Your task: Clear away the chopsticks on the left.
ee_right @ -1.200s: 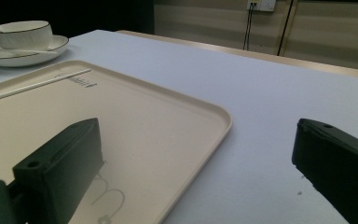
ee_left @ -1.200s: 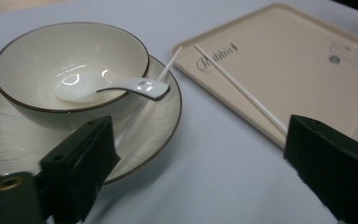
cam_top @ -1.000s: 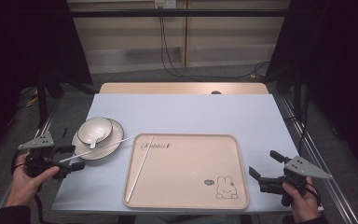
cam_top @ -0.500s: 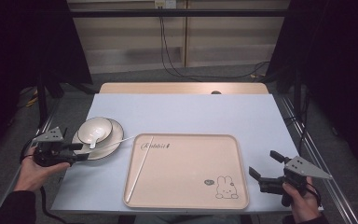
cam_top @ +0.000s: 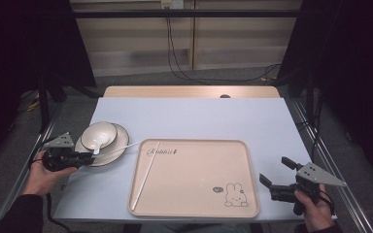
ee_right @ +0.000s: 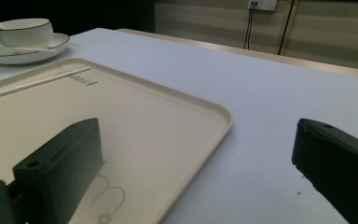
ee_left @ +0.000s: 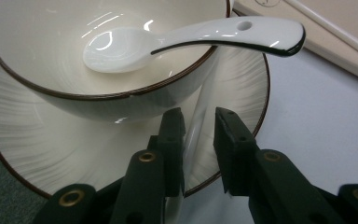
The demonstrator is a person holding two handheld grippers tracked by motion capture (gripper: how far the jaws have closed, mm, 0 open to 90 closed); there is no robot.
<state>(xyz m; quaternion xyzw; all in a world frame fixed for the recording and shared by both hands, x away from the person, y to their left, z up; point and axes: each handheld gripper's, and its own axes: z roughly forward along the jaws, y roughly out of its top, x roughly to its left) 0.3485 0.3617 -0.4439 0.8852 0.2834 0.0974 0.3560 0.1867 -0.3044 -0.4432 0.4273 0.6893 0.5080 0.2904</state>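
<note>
Left claw (ee_left: 198,149) has moved in to straddle a chopstick (ee_left: 193,140), jaws unclenched; closing carelessly could jolt the plate (ee_left: 242,88). Right claw (cam_top: 277,175) rests released.

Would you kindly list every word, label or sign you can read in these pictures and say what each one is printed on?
"Rabbit": script lettering near the far left corner of the beige tray, beside the white chopstick, in the high view.
Small mark in a speech bubble by the rabbit drawing on the tray: too small to read.
Lettering on the tray in the right gripper view: too blurred to read.
Bowl, spoon, plate: no text.
</note>
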